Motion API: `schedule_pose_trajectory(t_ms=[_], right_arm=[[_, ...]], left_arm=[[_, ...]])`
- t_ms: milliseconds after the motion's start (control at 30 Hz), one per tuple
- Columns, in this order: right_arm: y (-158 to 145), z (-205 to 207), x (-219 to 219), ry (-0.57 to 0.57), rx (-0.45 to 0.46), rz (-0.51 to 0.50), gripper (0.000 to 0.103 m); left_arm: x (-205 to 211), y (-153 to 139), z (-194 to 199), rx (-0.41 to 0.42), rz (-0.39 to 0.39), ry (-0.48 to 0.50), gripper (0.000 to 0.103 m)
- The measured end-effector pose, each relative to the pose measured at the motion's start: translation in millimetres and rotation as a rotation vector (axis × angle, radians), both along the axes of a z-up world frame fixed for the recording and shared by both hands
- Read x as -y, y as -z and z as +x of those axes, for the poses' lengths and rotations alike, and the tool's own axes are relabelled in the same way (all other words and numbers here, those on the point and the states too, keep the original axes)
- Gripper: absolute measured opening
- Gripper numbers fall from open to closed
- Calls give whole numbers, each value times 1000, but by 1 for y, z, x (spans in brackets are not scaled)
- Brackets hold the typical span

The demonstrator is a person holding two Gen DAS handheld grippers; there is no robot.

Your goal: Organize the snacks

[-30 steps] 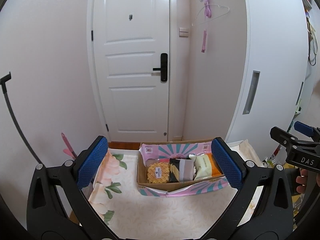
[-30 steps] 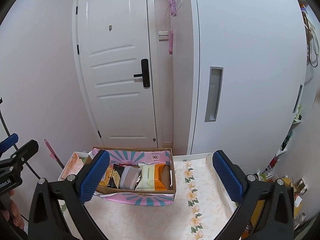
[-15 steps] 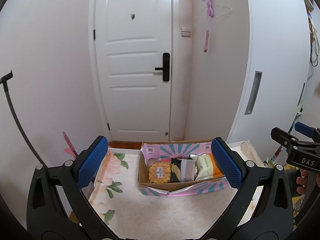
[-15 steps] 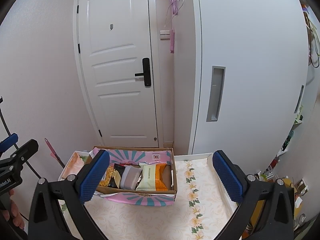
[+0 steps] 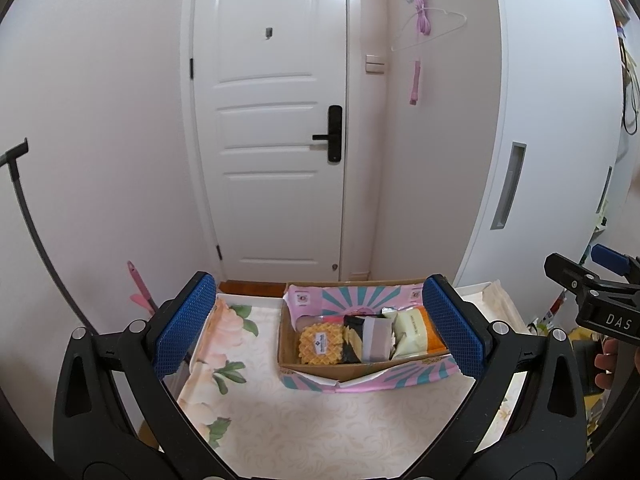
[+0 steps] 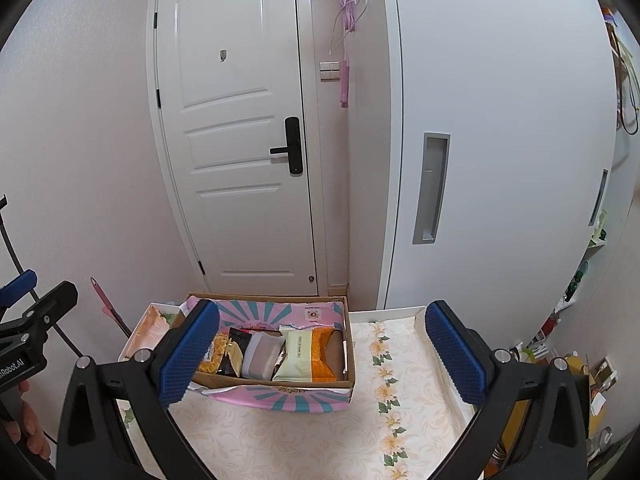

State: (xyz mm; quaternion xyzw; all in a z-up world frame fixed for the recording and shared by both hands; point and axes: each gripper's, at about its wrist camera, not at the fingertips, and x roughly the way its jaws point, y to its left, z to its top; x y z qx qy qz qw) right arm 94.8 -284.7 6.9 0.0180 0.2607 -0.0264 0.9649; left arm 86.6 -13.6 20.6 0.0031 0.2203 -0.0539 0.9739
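In the left wrist view, the left gripper (image 5: 320, 326) is held above the table (image 5: 320, 432), and its two blue-padded fingers (image 5: 186, 324) stand wide apart with nothing between them. The table carries a cream cloth with flower prints. On it, toward the far right part, sits the cardboard box (image 5: 320, 369), with pink and teal striped flaps folded out. Inside the box the snacks stand in a row: a round waffle packet (image 5: 320, 344) at the left, then a black packet (image 5: 352, 342), a grey packet (image 5: 376, 340), a pale green packet (image 5: 412, 330) and an orange packet (image 5: 432, 338) at the right end. The right finger pad overlaps the right end of the box in the picture, but it seems to be nearer the camera and not touching. At the right edge the right gripper (image 5: 600, 300) is partly seen, with the person's fingers below it.

In the right wrist view, the right gripper (image 6: 322, 356) also has its fingers (image 6: 456, 354) spread wide and holds nothing. The box (image 6: 280, 386) lies at the left half of the table (image 6: 400, 420), behind the left finger pad, and the snacks are all inside it. Behind the table are a white door (image 6: 240, 140) and a white cabinet (image 6: 500, 140). A part of the left gripper (image 6: 28, 332) shows at the left edge; from here I cannot tell how its fingers stand.
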Motion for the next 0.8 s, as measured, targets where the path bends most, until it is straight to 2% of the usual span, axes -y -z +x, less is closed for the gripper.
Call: schedule_pose_trajectory(t_ms=[300,533,667,800], right_arm=[[-1,0,-1,-2,-3,3,102],[1,1,-2,-6,-10,7,102],[2,3,-2,-6,-15,9,102],[5,7,-2,-9,-29,13,102]], left_arm=[[-1,0,-1,0,1,-9,103],[3,0,-3,17,36,-42,103],[0,3,2,-5,4,-30,103],[-1,5,7,-10,6,-45,103]])
